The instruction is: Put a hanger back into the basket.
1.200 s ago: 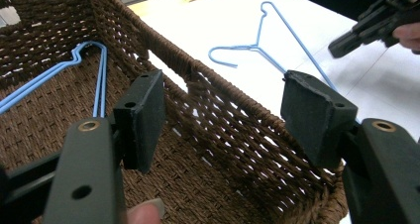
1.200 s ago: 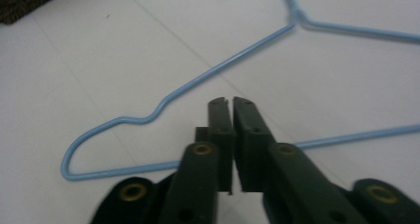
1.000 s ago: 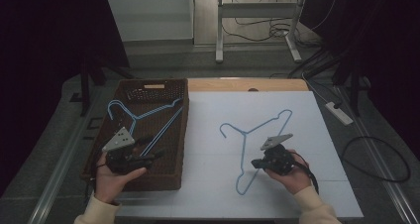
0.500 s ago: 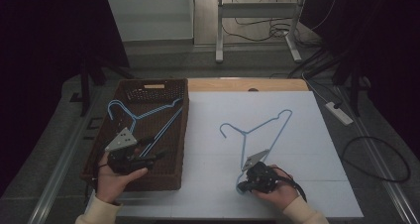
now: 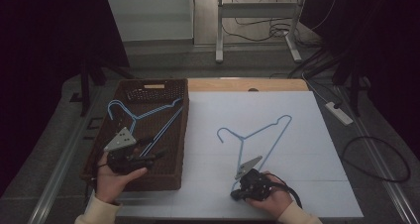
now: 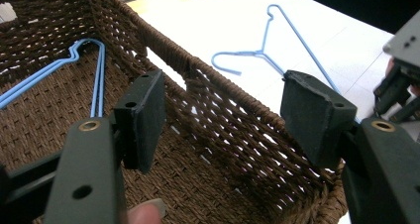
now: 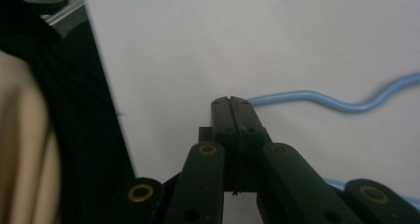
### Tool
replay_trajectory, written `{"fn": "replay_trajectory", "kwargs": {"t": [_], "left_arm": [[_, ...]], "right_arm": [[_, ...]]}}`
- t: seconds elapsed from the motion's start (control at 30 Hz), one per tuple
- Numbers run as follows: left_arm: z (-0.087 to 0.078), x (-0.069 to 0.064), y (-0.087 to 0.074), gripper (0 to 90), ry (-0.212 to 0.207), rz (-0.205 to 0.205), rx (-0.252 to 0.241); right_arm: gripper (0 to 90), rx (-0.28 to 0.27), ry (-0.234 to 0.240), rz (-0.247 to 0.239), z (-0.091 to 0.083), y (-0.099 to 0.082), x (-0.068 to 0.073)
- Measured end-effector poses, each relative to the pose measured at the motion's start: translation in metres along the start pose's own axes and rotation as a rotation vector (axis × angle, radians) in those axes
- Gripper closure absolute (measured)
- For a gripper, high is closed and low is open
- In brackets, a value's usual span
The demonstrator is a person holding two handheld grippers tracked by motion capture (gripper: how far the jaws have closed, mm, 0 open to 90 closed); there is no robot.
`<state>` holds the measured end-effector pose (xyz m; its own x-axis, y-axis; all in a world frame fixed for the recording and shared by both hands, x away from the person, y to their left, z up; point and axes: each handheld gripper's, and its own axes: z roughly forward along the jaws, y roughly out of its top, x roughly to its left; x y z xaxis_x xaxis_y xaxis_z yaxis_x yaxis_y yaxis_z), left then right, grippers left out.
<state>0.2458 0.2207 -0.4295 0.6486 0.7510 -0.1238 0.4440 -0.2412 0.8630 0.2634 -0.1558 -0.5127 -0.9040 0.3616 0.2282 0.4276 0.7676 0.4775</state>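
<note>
Since the right claw [image 5: 236, 193] sits at the near end of the blue hanger on the table [image 5: 257, 140], jaws pressed fully together in the right gripper view with the wire [image 7: 317, 99] emerging beside their tips, it reads as a pinch on that wire, though whether the wire truly sits between the pads I cannot tell. Hanger lies flat on the white table [image 5: 307, 149], hook toward the basket [image 5: 168, 182], likely bound there. Left claw [image 5: 157, 155] hangs wide and empty over the basket's near corner, beside the hangers already inside [image 5: 143, 117] — probably waiting to receive or steady.
</note>
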Motion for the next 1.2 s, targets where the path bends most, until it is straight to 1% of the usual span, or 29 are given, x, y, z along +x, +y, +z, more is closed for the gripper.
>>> {"fn": "replay_trajectory", "kwargs": {"t": [0.03,0.07,0.1,0.13,0.17,0.27,0.33,0.43,0.47,0.53,0.63,0.8,0.93,1.03,1.1,1.13,1.17,1.2], "left_arm": [[0.0,0.0,0.0,35.1,0.0,0.0,0.0],[-0.001,0.0,0.0,35.1,0.001,-0.001,-0.002],[-0.001,0.0,0.0,35.1,0.001,-0.001,-0.002],[-0.001,0.0,0.0,35.1,0.001,-0.002,-0.002],[-0.001,0.0,0.0,35.1,0.001,-0.002,-0.002],[-0.003,0.001,0.001,35.1,0.002,-0.002,-0.005],[-0.003,0.001,0.001,35.1,0.003,-0.004,-0.007],[-0.003,0.002,0.0,35.1,0.005,-0.003,-0.005],[-0.003,0.001,0.0,35.1,0.005,-0.003,-0.006],[-0.003,0.001,0.001,35.1,0.004,-0.001,-0.008],[-0.004,0.001,0.001,35.1,0.003,0.004,-0.009],[-0.005,0.0,0.001,35.0,0.004,0.001,-0.014],[-0.003,0.0,0.001,35.0,0.005,-0.001,-0.01],[-0.001,0.0,0.0,34.9,0.005,-0.002,-0.004],[0.0,-0.001,0.0,34.9,0.003,-0.001,0.001],[0.0,-0.001,0.0,34.9,0.003,-0.001,0.001],[0.001,-0.001,0.0,34.9,0.002,0.0,0.004],[0.002,-0.001,0.0,34.9,0.002,0.001,0.004]], "right_arm": [[90.0,0.001,0.016,-0.007,0.003,0.001,0.004],[90.0,0.005,0.013,-0.02,0.005,0.003,0.009],[90.0,0.005,0.013,-0.02,0.005,0.003,0.009],[90.0,0.002,0.033,-0.031,0.009,0.006,0.014],[90.0,0.002,0.033,-0.031,0.009,0.006,0.014],[90.0,-0.006,0.049,-0.046,0.015,0.01,0.02],[90.0,-0.007,0.052,-0.055,0.017,0.012,0.022],[90.0,-0.012,0.051,-0.058,0.016,0.012,0.022],[90.0,-0.019,0.036,-0.06,0.015,0.011,0.021],[90.0,-0.042,0.022,-0.052,0.011,0.011,0.017],[90.0,-0.104,-0.034,-0.027,-0.002,0.007,0.006],[90.0,-0.213,-0.142,0.033,-0.026,-0.003,-0.018],[90.0,-0.269,-0.193,0.086,-0.042,-0.01,-0.035],[90.0,-0.293,-0.217,0.108,-0.051,-0.012,-0.046],[89.7,-0.3,-0.222,0.121,-0.054,-0.01,-0.053],[89.7,-0.3,-0.222,0.121,-0.054,-0.01,-0.053],[88.4,-0.296,-0.225,0.126,-0.054,-0.008,-0.056],[84.2,-0.28,-0.244,0.126,-0.056,-0.001,-0.066]]}}
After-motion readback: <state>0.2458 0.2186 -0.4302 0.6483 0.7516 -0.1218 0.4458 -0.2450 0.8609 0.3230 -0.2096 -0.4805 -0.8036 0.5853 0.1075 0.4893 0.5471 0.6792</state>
